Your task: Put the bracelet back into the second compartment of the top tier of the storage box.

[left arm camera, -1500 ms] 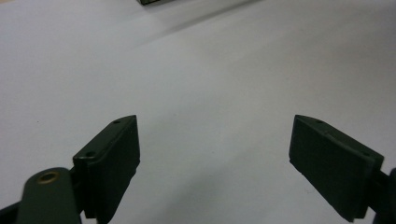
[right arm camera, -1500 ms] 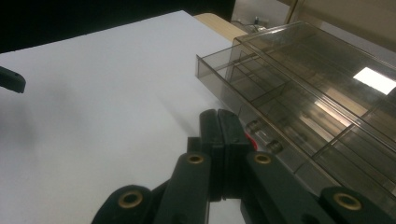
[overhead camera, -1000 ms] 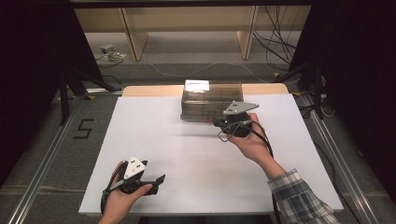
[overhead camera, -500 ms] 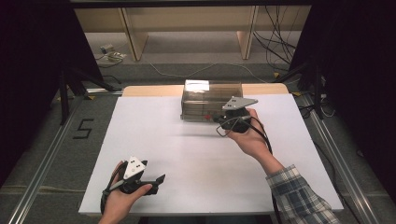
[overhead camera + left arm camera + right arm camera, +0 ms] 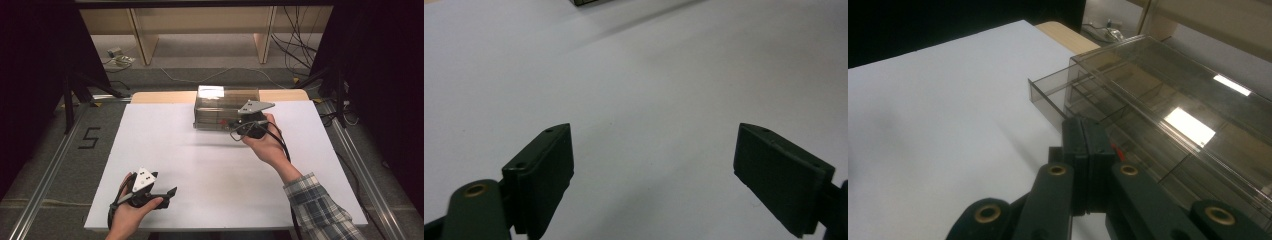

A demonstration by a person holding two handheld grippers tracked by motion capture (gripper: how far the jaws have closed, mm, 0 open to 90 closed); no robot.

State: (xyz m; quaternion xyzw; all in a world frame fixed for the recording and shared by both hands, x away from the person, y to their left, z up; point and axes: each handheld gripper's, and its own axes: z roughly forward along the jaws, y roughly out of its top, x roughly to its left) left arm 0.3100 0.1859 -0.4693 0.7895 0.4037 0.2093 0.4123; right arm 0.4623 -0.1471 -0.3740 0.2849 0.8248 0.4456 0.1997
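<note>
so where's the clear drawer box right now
In the high view the clear drawer box sits at the far middle of the white table, with the right tool shut against its front; one drawer sticks out slightly.

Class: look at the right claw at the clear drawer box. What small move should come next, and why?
Probably push the drawer gently inward with the right claw. Its jaws are shut and pressed at the front of the clear drawer box, and the drawer sticks out, partly open. The left claw rests open, apart.
</note>
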